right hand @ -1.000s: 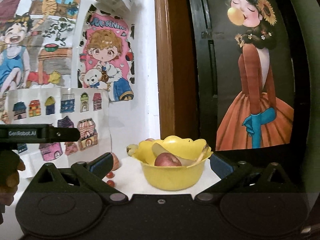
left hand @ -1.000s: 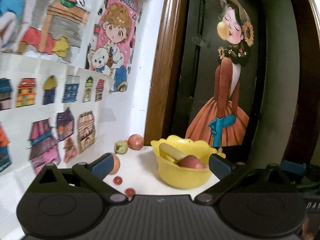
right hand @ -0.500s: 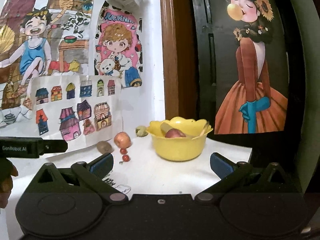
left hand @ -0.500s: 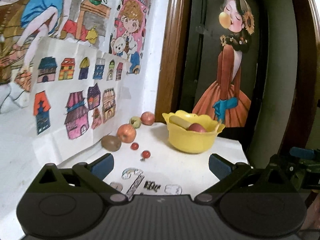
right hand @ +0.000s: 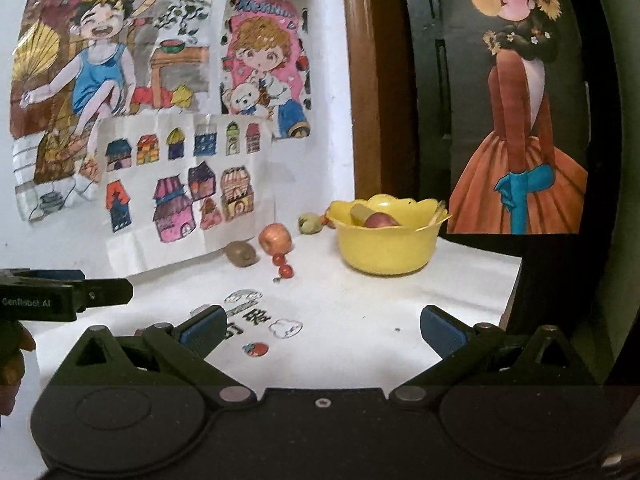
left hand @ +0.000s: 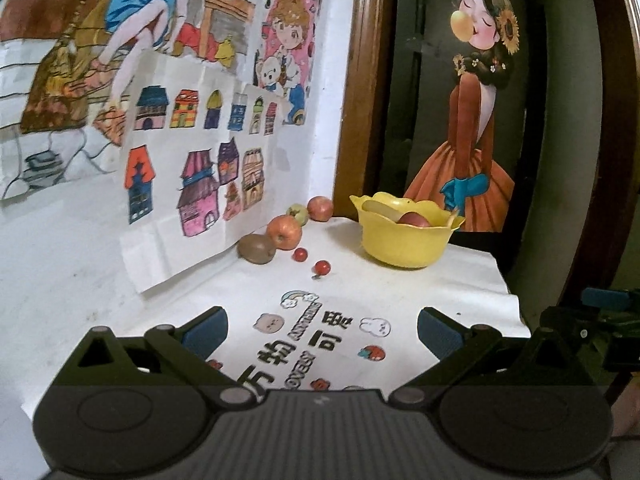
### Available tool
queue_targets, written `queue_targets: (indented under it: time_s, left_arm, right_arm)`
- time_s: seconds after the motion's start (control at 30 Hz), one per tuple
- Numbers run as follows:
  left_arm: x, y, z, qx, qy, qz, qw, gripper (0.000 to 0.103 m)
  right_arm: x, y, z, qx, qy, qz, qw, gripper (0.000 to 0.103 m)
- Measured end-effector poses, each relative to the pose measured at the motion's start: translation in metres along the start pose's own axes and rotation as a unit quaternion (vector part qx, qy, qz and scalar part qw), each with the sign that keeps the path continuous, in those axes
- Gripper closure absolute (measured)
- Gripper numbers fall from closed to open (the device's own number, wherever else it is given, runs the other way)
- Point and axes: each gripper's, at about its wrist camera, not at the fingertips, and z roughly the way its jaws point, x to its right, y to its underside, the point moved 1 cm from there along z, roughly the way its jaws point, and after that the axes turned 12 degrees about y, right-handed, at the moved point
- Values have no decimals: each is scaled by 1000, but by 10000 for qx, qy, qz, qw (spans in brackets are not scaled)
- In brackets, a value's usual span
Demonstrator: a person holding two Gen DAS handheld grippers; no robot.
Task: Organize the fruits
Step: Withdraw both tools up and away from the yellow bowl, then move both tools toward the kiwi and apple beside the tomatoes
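The left gripper (left hand: 322, 326) is wide open and holds nothing, and the right gripper (right hand: 320, 326) is wide open and holds nothing too. Both hang over the near part of the white table (left hand: 400, 292), well apart from the fruit. A yellow bowl (left hand: 404, 246) sits at the far side with a red apple (left hand: 414, 219) and a pale fruit inside. By the wall lie a kiwi (left hand: 256, 249), an apple (left hand: 284, 232), a green fruit (left hand: 298, 213) and one more apple (left hand: 320, 208). Two small red fruits (left hand: 310, 261) sit between the kiwi and the bowl
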Motion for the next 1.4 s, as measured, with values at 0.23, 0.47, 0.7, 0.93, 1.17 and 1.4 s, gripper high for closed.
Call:
queue_targets:
  time_s: [0.23,0.47,0.7,0.93,1.17,1.4]
  left_arm:
    - [-10,2,-7,-97,-179,46,9998,0]
    - [-22,-11,-12,-245,-350,76,9991,0]
    - [-32,-41,-14,-119,-517,236,9983,0]
    - [-39,-71,-8,146,-637,613,9960,0]
    - [-49,-74,31,164,-371,778,9961,0]
    - [-67,-67,86,-49,-263,773,9966,0]
  right_arm:
    - [-15,5,-1,-176,-69,-179,9997,1]
    - [-29,1,-6,-256,-302,-252,9989,1]
    - [-38,-25,-8,-71,-556,-296,9980,1]
    - [-41,-64,-1,538,-670,-535,9949,1]
    - [-38,-72,52,417,-1019,-680,9916,1]
    - [-45,-71,129,-23,-1211,-1097,9866,1]
